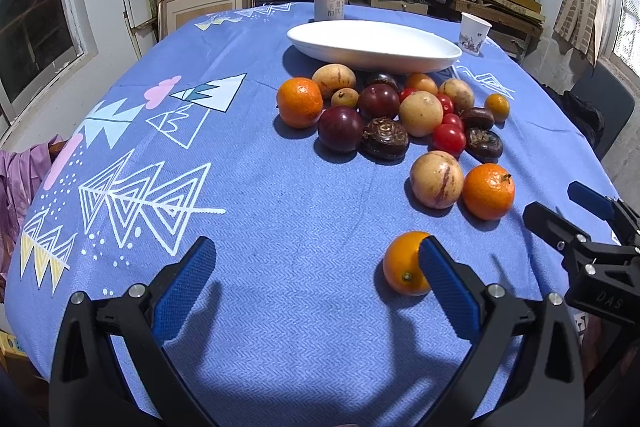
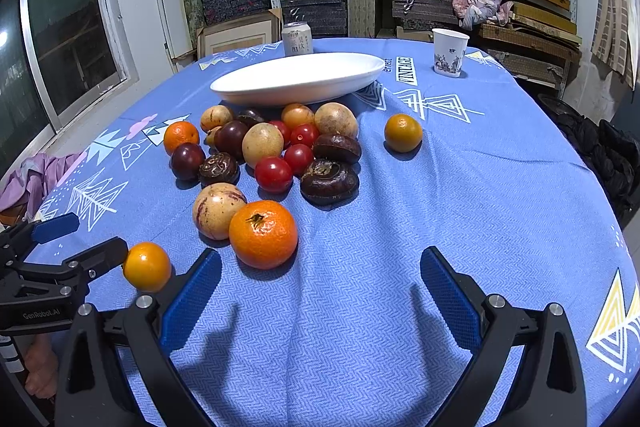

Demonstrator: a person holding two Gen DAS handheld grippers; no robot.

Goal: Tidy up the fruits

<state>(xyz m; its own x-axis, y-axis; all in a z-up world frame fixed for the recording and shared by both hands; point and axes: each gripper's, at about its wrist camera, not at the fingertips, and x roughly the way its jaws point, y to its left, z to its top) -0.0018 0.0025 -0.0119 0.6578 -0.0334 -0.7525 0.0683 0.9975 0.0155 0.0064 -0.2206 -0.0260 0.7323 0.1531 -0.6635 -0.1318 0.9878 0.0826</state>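
Observation:
A white oval plate [image 1: 374, 45] [image 2: 298, 77] stands at the back of the blue tablecloth. In front of it lies a pile of fruit [image 1: 400, 111] [image 2: 272, 147]: tangerines, dark plums, cherry tomatoes, pale round fruits and brown ones. A tangerine [image 2: 263, 234] and a pale striped fruit [image 2: 216, 211] lie nearer. My left gripper [image 1: 318, 267] [image 2: 86, 241] is open; a small orange fruit [image 1: 404, 263] [image 2: 147, 266] rests on the cloth by its right fingertip. My right gripper [image 2: 320, 267] [image 1: 560, 207] is open over bare cloth, with nothing between its fingers.
A drink can [image 1: 329, 3] stands behind the plate and a paper cup [image 2: 450, 53] at the back right. Another small orange fruit [image 2: 403, 133] lies alone right of the pile. Shelves of boxes fill the back wall; a window is at the left.

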